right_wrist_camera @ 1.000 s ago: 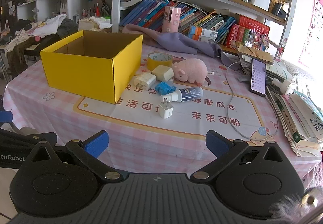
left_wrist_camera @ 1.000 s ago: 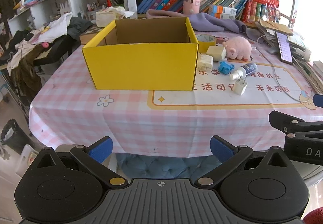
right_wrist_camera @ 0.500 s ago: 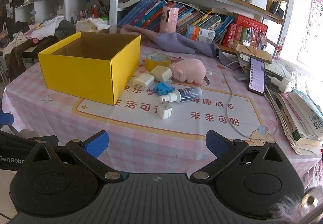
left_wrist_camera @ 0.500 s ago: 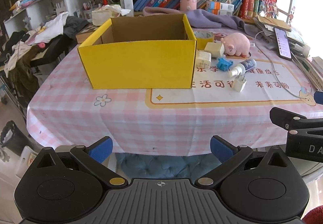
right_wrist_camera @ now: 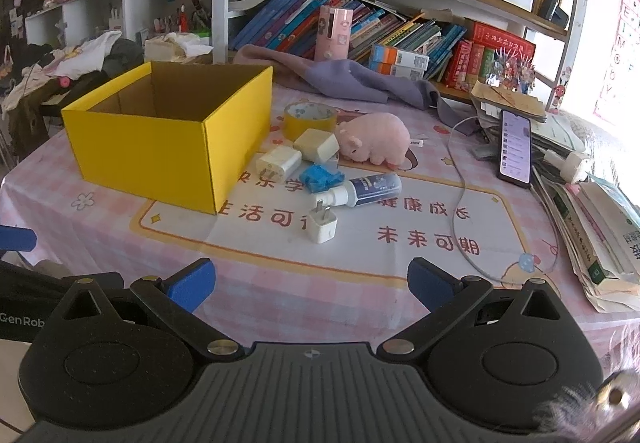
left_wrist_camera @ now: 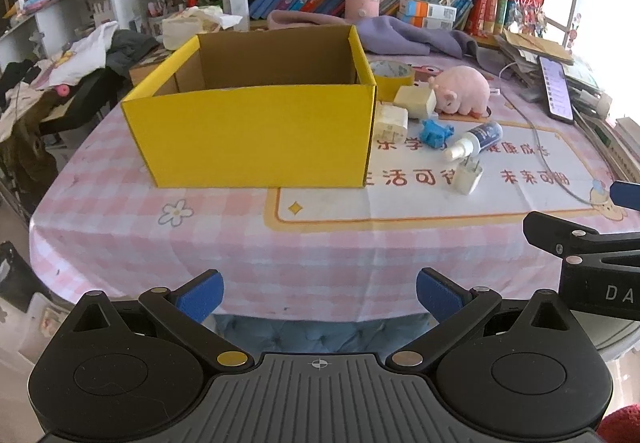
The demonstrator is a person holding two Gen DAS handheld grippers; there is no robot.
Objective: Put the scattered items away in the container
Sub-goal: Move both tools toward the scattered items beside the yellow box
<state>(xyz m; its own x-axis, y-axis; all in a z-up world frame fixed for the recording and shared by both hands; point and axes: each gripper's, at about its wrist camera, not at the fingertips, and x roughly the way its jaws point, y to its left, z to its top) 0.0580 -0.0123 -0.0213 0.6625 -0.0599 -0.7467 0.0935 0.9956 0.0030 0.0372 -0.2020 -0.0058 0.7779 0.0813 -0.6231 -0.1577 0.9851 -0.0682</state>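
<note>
My left gripper point(left_wrist_camera: 319, 293): fingers apart, empty, bottom centre.
My right gripper point(right_wrist_camera: 311, 282): fingers apart, empty.
Yellow box point(right_wrist_camera: 168, 135): centre left, open.
White charger point(right_wrist_camera: 322, 226): mid-frame.

Open yellow cardboard box point(right_wrist_camera: 168, 139), upright; beside it are clustered a tape roll point(right_wrist_camera: 308, 120), pink plush pig point(right_wrist_camera: 374, 137), three white chargers point(right_wrist_camera: 322, 229), blue toy point(right_wrist_camera: 320, 179) and a toppled spray bottle point(right_wrist_camera: 362, 190).

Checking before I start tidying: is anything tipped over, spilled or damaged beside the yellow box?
No spill or damage shows. The spray bottle lies on its side, and the white charger lies flat with its prongs toward the bottle. The yellow box stands upright; no items show inside.
</note>
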